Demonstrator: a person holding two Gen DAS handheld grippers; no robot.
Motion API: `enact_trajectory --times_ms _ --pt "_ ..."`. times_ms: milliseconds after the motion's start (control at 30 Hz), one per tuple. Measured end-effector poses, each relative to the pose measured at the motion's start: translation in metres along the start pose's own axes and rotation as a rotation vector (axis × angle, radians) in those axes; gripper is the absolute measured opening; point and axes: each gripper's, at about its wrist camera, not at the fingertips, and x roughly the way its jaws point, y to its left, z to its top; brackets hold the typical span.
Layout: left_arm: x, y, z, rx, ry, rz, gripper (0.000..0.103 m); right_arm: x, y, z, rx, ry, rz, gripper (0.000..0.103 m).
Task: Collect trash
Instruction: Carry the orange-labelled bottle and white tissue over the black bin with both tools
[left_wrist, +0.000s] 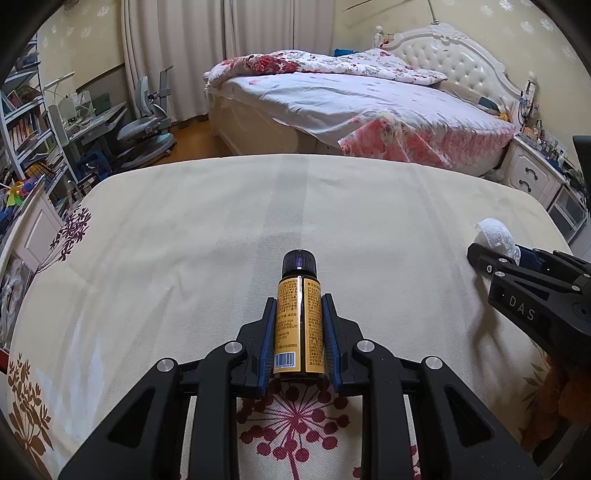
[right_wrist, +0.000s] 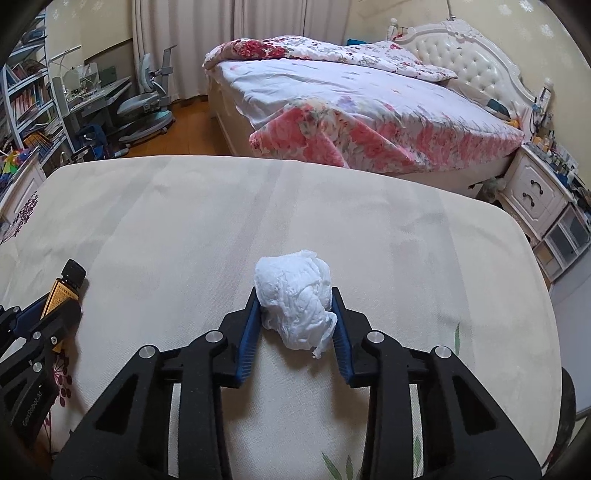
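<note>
My left gripper (left_wrist: 299, 301) is shut on a small brown bottle (left_wrist: 298, 317) with a yellow label and black cap, held over the cream floral cloth (left_wrist: 184, 240). The bottle also shows at the left of the right wrist view (right_wrist: 64, 286). My right gripper (right_wrist: 295, 295) is shut on a crumpled white tissue wad (right_wrist: 295, 299) above the same cloth. The tissue (left_wrist: 496, 234) and the right gripper (left_wrist: 487, 258) show at the right edge of the left wrist view.
The cloth-covered surface (right_wrist: 332, 206) ends at a far edge. Beyond it stands a bed (left_wrist: 369, 103) with floral bedding, a white nightstand (left_wrist: 532, 177) at right, and a desk, chair (left_wrist: 147, 122) and bookshelf (left_wrist: 26, 125) at left.
</note>
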Motion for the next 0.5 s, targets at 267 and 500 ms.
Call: enact_trajectory --times_ms 267,500 --pt "-0.016 -0.022 -0.009 0.024 -0.012 -0.048 0.025 -0.026 -0.015 -0.030 0.017 -0.004 -0.007 0.034" --pt "-0.034 -0.057 -0.025 0.068 -0.020 -0.108 0.025 -0.054 -0.039 -0.065 0.058 -0.007 -0.028 0.034"
